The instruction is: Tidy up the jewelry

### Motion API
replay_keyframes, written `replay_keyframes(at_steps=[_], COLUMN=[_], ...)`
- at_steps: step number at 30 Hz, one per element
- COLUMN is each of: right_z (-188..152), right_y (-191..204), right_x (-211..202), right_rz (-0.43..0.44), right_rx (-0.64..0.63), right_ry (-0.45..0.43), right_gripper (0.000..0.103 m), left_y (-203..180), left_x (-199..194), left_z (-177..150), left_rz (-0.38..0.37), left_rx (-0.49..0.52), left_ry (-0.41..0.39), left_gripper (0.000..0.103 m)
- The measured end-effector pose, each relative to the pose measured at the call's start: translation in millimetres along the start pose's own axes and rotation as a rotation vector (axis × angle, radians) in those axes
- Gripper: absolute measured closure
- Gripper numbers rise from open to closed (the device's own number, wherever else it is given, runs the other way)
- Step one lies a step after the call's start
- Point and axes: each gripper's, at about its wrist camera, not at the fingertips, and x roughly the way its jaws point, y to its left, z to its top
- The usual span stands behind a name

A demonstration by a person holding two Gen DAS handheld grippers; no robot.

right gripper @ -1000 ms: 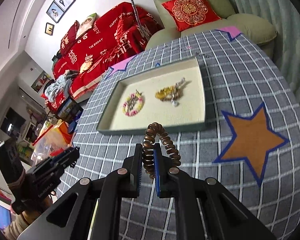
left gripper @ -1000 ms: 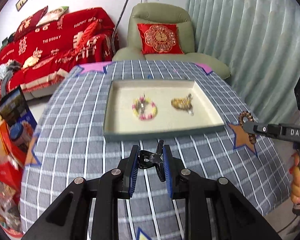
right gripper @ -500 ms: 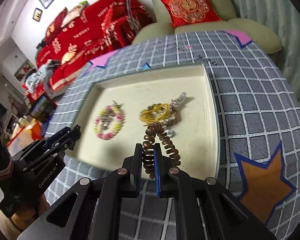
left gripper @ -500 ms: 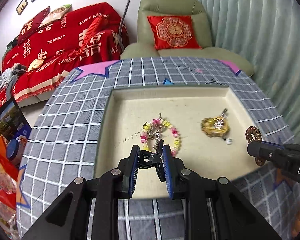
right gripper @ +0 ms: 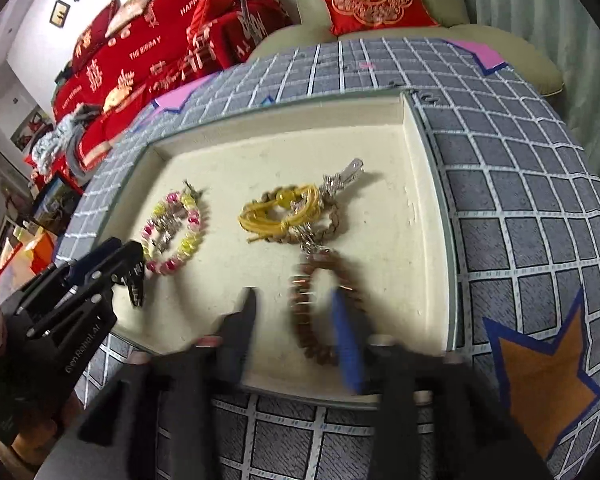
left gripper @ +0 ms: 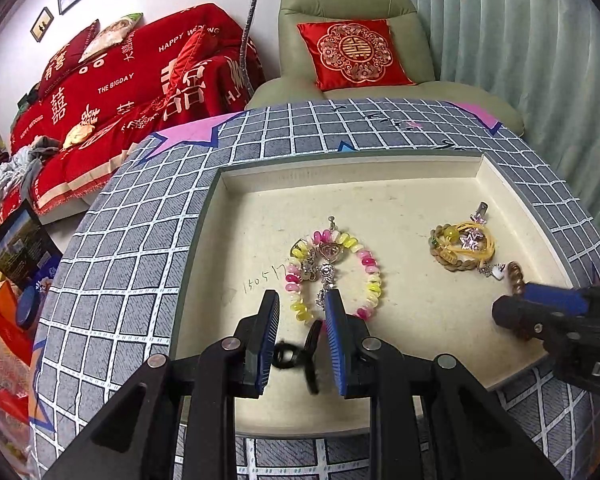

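Note:
A cream tray (left gripper: 352,168) sits on the checked tablecloth. In it lie a pink and yellow bead bracelet (left gripper: 334,276) and a yellow cord and brown bead bundle (left gripper: 462,250). My left gripper (left gripper: 302,306) is open over the tray's near side, with a black hair clip (left gripper: 298,356) loose between its fingers. My right gripper (right gripper: 294,300) is open and blurred, over the tray's near right part. The brown bead bracelet (right gripper: 320,304) lies between its fingers, on the tray. The right gripper also shows in the left wrist view (left gripper: 540,308).
A blue-edged orange star (right gripper: 540,372) is on the cloth right of the tray (right gripper: 424,152). The left gripper (right gripper: 112,268) reaches over the tray's left edge. A green armchair (left gripper: 352,48) and red sofa (left gripper: 120,92) stand behind the table.
Both grippers moved forward over the tray and opened. The black clip and the brown bead bracelet are no longer clamped.

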Motion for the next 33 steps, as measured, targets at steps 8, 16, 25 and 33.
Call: replay_keyframes(at_steps=[8,16,25,33], right_z=[-7.9,-35.0,-56.0,-59.2], right_y=[4.7,7.5,16.8,24.6], right_x=[-37.7,-74.2,-81.8,-90.3], right_rz=[-0.039,-0.129,-0.195,-0.206], right_rx=[0.012,0.005,-0.037,-0.063], right_ry=[-0.112,-0.202,-0.236,-0.261], right_gripper=[0.054,0.018,0.017,0.017], left_y=[8.4,21.0,18.8,20.9], left_x=[-31.1,-57.5,-79.9,-86.4], left_z=[-2.6,-21.8,-36.7,-38.6], left_rz=[0.032,0.011,0.037,0.038], left_rx=[-0.054,-0.132,-0.109,-0.117], left_ry=[-0.096,-0.079,-0.106,-0.113], left_gripper=[0.000,0.000,0.000,0.000])
